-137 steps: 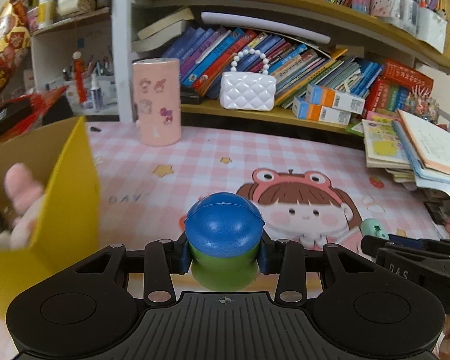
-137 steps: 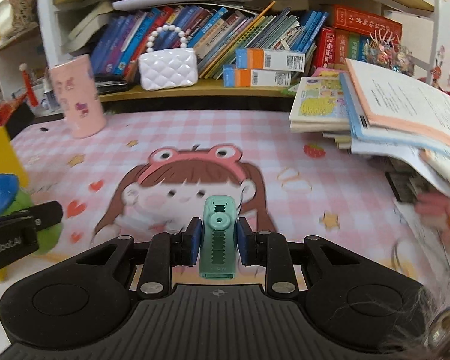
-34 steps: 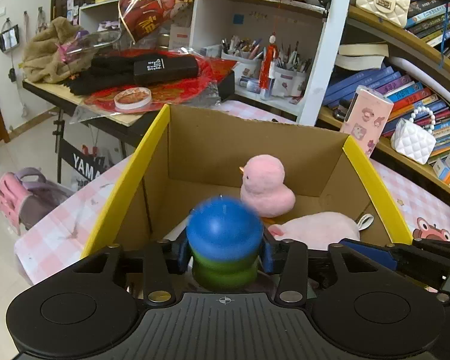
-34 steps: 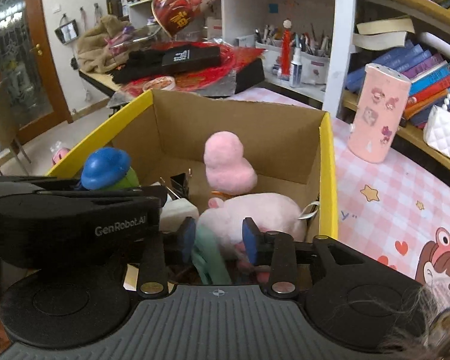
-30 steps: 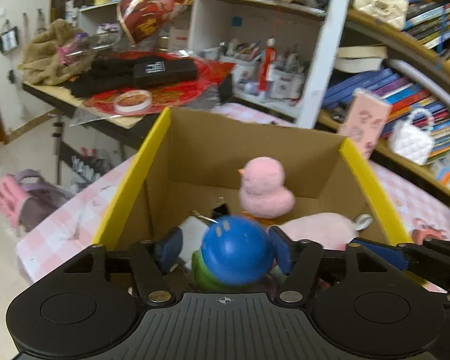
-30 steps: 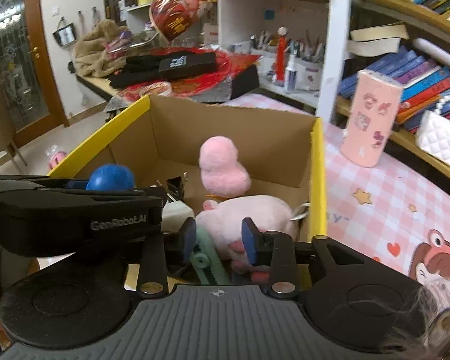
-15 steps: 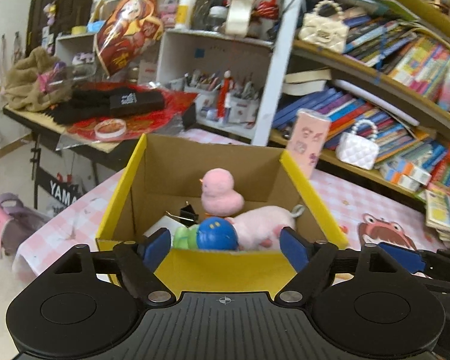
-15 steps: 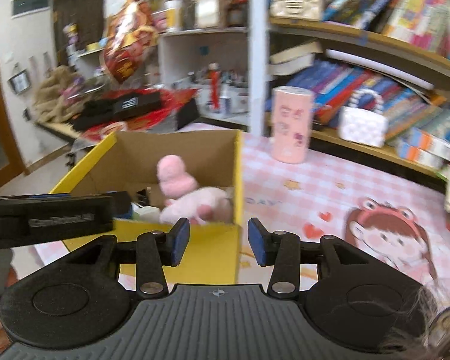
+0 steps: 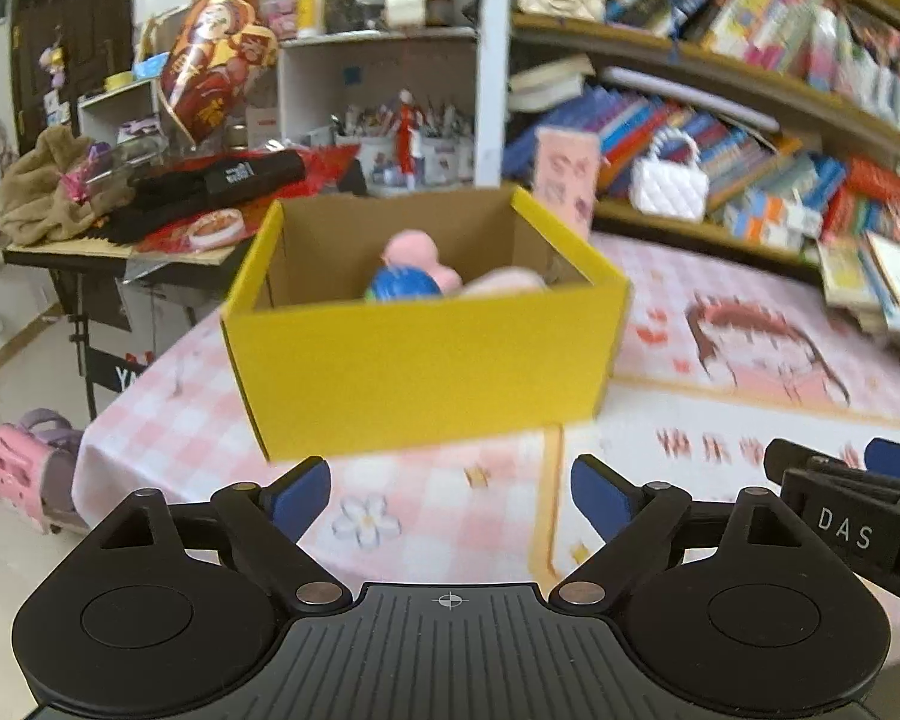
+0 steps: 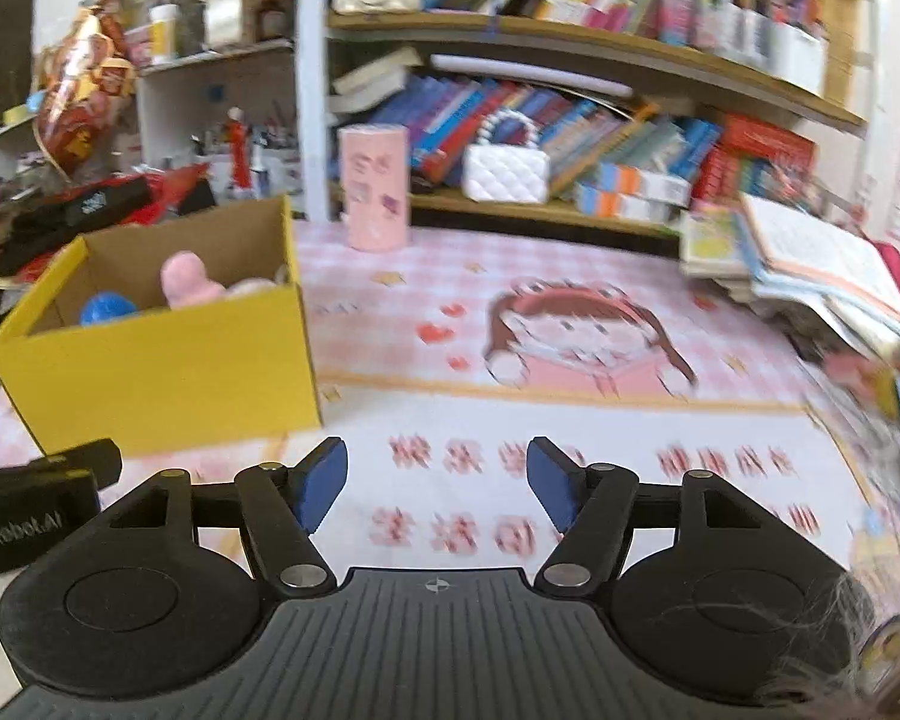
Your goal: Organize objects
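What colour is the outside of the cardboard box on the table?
Yellow outside, plain brown inside; the box shows best in the left wrist view.

Readable: "DAS", white capitals on the black body of the right tool, just right of the left tool in the left wrist view. "nRobot.AI", cut off at the frame edge, on the black body of the left tool, left of the right tool in the right wrist view. "YA", partly hidden, white on a dark stand beyond the surface, far left. Pink characters printed on the surface cover, too blurred to read. Book spines likewise illegible.
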`<state>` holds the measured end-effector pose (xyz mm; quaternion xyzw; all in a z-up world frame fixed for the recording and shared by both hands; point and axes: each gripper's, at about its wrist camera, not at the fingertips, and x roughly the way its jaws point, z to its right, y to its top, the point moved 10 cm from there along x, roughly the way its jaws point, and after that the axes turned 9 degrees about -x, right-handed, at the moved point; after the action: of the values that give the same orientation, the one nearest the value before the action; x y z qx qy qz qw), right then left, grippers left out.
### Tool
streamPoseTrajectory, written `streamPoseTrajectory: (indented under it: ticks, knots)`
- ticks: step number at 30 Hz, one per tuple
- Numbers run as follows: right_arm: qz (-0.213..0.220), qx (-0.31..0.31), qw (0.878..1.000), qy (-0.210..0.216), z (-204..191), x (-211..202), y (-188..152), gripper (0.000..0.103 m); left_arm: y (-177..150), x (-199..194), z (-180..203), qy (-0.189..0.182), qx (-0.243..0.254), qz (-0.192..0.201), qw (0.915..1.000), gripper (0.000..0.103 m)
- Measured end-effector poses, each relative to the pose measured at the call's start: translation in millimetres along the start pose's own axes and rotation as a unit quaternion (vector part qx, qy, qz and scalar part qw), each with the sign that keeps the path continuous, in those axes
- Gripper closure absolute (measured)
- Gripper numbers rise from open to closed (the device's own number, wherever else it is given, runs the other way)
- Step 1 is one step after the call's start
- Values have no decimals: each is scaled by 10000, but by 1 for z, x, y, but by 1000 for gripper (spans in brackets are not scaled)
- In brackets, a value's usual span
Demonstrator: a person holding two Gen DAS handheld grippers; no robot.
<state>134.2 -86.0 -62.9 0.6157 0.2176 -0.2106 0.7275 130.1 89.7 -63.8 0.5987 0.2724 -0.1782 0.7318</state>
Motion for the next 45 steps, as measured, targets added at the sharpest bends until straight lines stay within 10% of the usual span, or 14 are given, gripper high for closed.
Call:
streamPoseTrajectory:
  ticks: [13, 45]
  knots:
    - [-548, 545, 9946, -690, 34, -37, -65, 26, -36, -30, 40, -150, 585, 30, 9982, 9]
    - [-726, 490, 9870, -1346, 63, -43, -76, 10, -53, -30, 59, 129, 533, -167, 9984, 7]
